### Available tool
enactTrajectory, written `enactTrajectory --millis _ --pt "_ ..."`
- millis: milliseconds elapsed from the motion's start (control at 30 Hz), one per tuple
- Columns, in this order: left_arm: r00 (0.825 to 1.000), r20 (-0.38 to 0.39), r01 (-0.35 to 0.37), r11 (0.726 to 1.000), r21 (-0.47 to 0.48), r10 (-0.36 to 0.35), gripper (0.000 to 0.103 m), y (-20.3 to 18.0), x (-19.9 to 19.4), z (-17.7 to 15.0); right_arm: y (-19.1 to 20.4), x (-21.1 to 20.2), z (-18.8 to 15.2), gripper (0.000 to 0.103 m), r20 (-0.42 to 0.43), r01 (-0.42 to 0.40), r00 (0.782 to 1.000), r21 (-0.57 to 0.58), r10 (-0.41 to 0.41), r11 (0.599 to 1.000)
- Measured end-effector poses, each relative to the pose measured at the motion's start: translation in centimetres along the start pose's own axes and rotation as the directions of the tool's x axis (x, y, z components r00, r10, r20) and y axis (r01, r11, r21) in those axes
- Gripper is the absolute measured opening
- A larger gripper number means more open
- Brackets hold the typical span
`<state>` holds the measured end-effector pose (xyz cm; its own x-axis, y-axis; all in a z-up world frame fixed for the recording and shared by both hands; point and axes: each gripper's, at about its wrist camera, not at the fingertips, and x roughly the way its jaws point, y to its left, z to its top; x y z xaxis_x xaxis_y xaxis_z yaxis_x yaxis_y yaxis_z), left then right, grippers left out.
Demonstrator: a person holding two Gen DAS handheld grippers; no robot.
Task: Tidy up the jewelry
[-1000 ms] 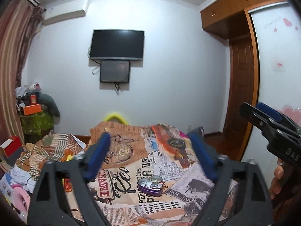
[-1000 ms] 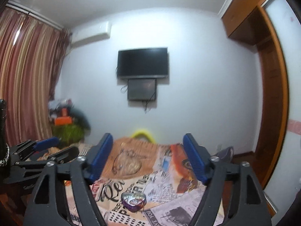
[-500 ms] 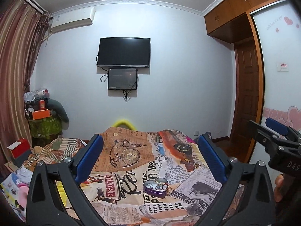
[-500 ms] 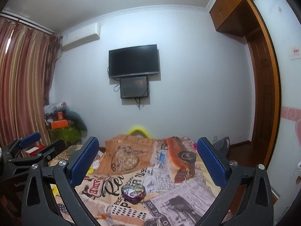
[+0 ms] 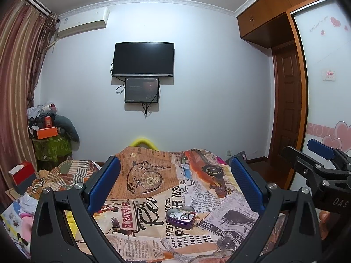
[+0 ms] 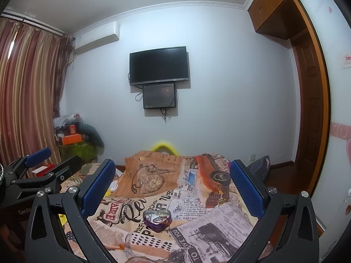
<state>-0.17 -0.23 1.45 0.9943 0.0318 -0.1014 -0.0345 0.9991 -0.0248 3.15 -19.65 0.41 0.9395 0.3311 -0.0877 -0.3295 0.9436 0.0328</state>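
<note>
A purple heart-shaped tin lies open on the printed cloth, with small silver jewelry pieces inside; it also shows in the right wrist view. My left gripper is open and empty, held above and short of the tin. My right gripper is open and empty, also above and short of the tin. The right gripper shows at the right edge of the left wrist view. The left gripper shows at the left edge of the right wrist view.
The cloth covers a raised surface that ends near a yellow chair back. Striped bedding and clutter lie to the left. A wooden door and wardrobe stand on the right. A TV hangs on the far wall.
Both grippers have opened wider and both views have tilted and steadied, with the tin now lower between the fingers.
</note>
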Motion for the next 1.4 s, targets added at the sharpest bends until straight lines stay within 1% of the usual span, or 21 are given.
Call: enactTrajectory --millis 500,767,1067,1400 --pt "1.000 -0.008 0.004 1.000 -0.003 -0.004 0.102 -0.02 0.14 -0.06 0.13 -0.08 0.37 0.103 -0.015 -0.001 1.000 0.005 0.001 1.000" --pt "1.000 -0.012 -0.005 1.000 0.004 0.005 0.102 -0.31 0.36 -0.21 0.21 0.01 0.33 0.103 -0.022 -0.006 1.000 0.010 0.006 1.000" --pt "0.999 -0.028 0.018 1.000 -0.004 -0.018 0.102 -0.24 0.65 -0.25 0.30 0.09 0.35 0.103 -0.026 -0.003 1.000 0.008 0.003 1.000" --pt "0.999 -0.037 0.026 1.000 -0.017 -0.026 0.102 0.04 0.80 -0.35 0.41 0.20 0.42 0.103 -0.030 0.006 1.000 0.010 -0.005 1.000"
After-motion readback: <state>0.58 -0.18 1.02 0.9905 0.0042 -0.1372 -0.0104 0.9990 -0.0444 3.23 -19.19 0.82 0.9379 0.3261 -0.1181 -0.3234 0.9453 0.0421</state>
